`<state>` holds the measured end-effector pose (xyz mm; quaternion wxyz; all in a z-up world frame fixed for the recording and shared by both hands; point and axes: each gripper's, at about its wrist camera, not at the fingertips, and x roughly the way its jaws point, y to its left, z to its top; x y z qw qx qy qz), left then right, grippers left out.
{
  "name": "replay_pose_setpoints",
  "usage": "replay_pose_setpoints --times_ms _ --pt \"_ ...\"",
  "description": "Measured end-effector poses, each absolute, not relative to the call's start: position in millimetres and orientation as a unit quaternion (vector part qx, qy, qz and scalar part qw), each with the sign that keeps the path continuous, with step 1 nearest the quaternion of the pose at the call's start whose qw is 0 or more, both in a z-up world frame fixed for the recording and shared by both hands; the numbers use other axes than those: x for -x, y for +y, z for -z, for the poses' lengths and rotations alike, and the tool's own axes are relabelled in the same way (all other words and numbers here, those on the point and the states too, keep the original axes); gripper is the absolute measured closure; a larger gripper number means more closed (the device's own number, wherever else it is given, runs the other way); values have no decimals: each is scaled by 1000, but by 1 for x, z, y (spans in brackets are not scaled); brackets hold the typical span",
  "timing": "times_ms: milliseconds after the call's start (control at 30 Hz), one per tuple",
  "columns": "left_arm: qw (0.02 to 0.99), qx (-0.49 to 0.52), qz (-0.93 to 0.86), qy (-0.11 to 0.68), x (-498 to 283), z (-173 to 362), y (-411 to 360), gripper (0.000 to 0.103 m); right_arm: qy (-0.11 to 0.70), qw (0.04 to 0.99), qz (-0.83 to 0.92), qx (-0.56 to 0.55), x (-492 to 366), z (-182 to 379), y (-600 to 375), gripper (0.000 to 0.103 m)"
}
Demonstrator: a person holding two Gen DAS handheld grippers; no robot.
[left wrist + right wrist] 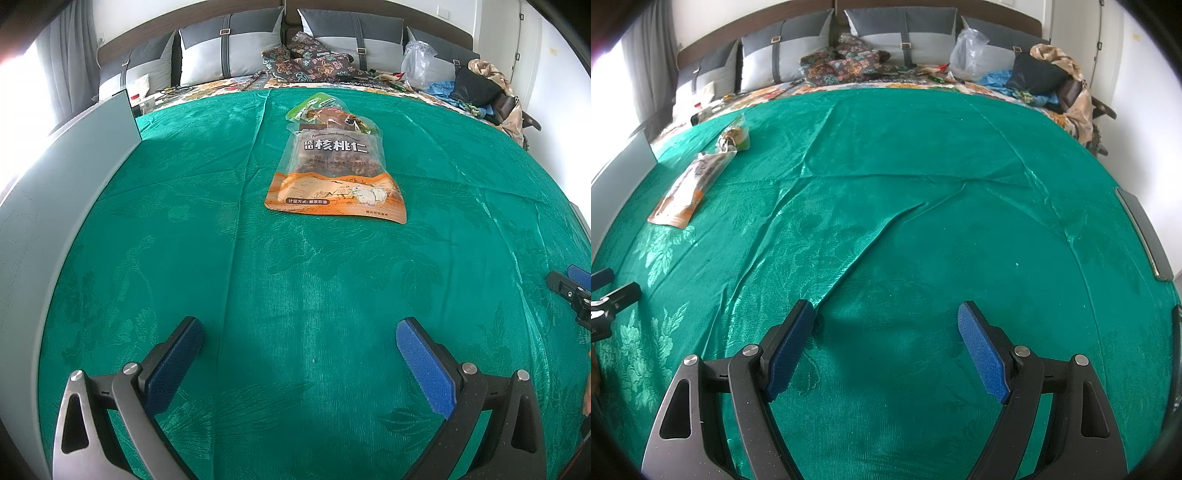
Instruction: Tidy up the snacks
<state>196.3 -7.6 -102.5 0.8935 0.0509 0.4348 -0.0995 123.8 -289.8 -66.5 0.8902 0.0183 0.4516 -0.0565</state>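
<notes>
Left gripper (300,341): jaws wide apart, nothing between them, low over the green cloth (221,258) near its front edge. Right gripper (886,325): same, spread wide and empty, over a crease in the cloth. Walnut snack bag (334,173) lies flat mid-cloth, straight ahead of the left gripper, toward the left edge. Smaller snack packets (325,112) touch its far end.

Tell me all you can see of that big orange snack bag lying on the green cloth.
The snack bag is a flat plastic pouch, clear in its upper half so dark brown nut pieces show, orange below with a white animal drawing and large white Chinese characters. It looks sealed and lies face up on the green cloth. Its far end touches a small heap of other snack packets. Neither gripper touches it. In the right wrist view it lies far left.
</notes>
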Motion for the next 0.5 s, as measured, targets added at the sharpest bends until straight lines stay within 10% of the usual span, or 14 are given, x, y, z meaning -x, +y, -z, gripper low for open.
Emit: replay_pose_setpoints --times_ms 500 --pt "874 -67 125 464 -205 100 -10 0 452 890 56 -18 -124 66 -290 20"
